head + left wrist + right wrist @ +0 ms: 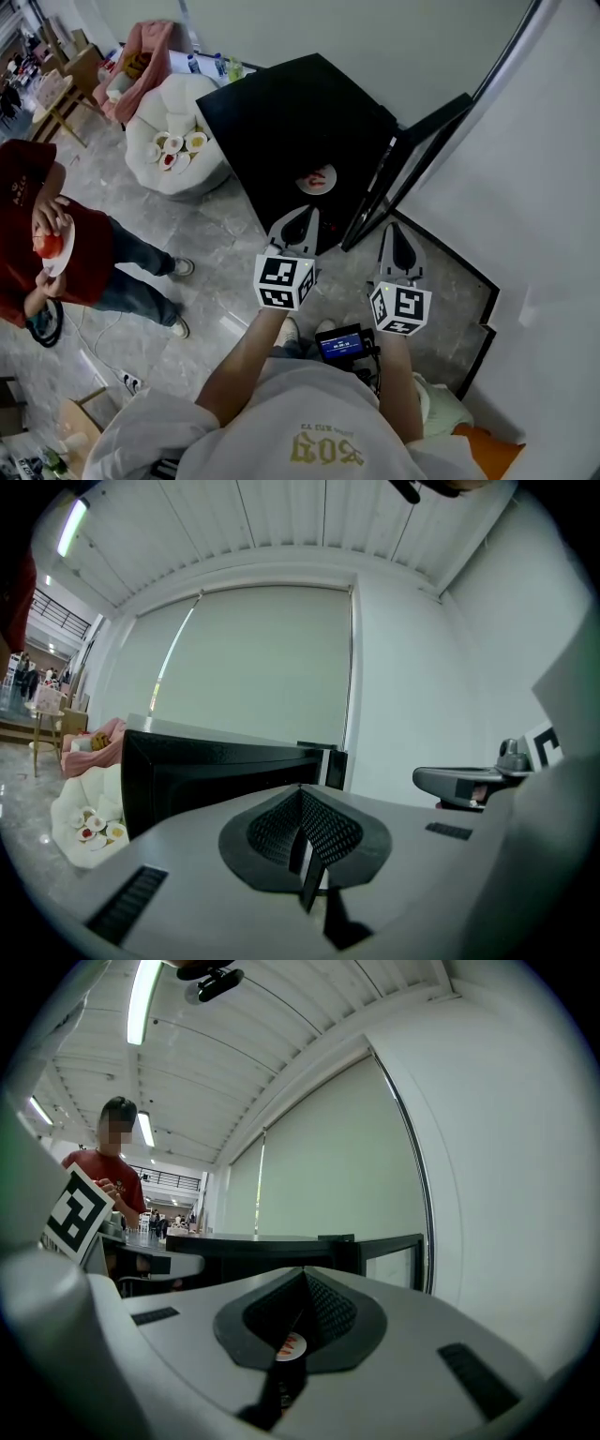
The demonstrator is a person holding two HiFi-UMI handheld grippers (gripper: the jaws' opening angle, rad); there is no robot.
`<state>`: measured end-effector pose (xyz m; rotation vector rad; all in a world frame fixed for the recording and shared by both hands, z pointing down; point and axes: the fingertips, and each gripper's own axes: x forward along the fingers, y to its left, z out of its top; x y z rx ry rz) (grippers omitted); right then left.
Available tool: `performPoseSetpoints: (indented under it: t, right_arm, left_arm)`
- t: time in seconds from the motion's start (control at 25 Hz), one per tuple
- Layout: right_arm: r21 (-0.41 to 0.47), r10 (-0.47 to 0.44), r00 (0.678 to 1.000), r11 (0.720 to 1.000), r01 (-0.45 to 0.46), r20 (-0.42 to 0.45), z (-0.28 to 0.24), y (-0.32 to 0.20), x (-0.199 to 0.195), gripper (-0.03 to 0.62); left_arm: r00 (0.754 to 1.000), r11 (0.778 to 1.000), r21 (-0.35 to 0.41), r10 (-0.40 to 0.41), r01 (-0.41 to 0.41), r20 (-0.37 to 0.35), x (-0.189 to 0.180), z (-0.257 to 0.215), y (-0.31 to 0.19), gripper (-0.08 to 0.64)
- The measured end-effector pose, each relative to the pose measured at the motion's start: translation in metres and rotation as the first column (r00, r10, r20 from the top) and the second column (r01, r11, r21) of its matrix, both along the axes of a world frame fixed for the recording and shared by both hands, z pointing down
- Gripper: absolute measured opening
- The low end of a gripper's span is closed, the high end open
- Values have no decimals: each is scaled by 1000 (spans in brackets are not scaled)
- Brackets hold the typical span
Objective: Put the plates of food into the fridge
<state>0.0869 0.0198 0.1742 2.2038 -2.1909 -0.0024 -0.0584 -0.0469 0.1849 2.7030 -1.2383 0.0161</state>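
The black fridge (300,112) stands below me with its door (405,169) swung open to the right. A white plate with red food (317,178) lies at the fridge's open front, just beyond my left gripper (305,217). That gripper is shut with nothing in it, jaws meeting at a point (300,794). My right gripper (398,230) hangs beside the door, also shut and holding nothing (305,1279); the plate (291,1344) peeks through below its jaws. More plates of food (173,150) rest on a white seat at the back left.
A person in a red shirt (37,234) stands at the left holding a plate with red food (53,247). A white wall (525,187) runs close on the right. A pink chair (141,66) stands behind the white seat. Grey tiled floor (216,272) lies between.
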Motion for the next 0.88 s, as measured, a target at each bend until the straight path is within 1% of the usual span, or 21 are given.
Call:
performPoseSetpoints:
  t: [0.36,0.72,0.88]
  right_arm:
    - [-12,-29,999,1000,29,-21,5,-5,-4,8]
    - [-9,-40,999,999,40,-2,6,-10,-3,8]
    - [-13,-44,999,999,44,8,9,-8,-3,8]
  left_arm:
    - [1000,999,-31,8,-8,-9,6,9,1,6]
    - [1000,999,-35,8,-8,-11,12,10,-2,6]
    - [1000,999,-36,21,-21,-1,15,13,1,6]
